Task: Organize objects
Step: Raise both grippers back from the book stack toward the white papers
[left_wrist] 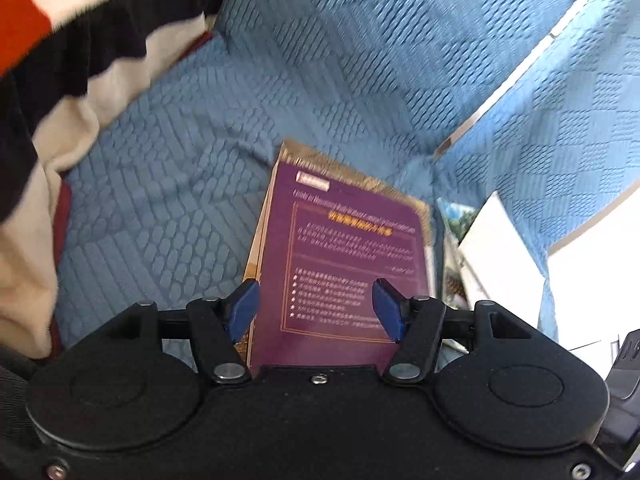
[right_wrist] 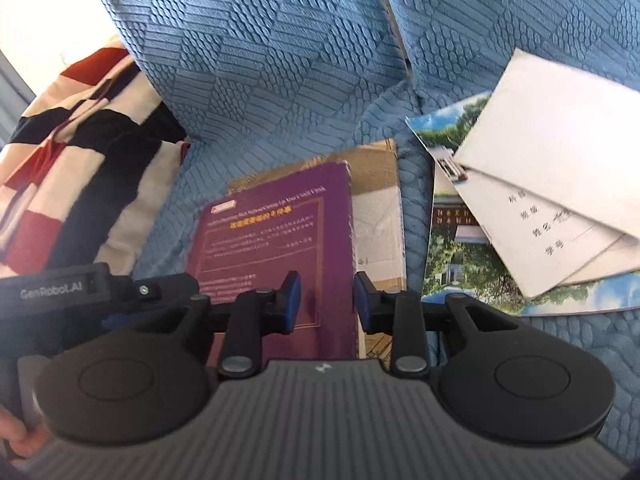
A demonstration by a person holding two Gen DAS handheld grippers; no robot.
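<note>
Book (right_wrist: 276, 240) stacked on larger book (right_wrist: 380, 208), both laid on sofa seat (right_wrist: 280, 80). Striped cloth (right_wrist: 80, 160) placed left; booklets (right_wrist: 540, 200) piled right, overlapping.

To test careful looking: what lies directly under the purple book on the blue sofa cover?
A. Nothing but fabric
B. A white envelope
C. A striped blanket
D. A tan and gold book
D: the purple book rests on a tan and gold book, whose edges stick out beyond it.

Purple book (right_wrist: 276, 240) on blue (woven-patterned) sofa cover (right_wrist: 280, 60).
</note>
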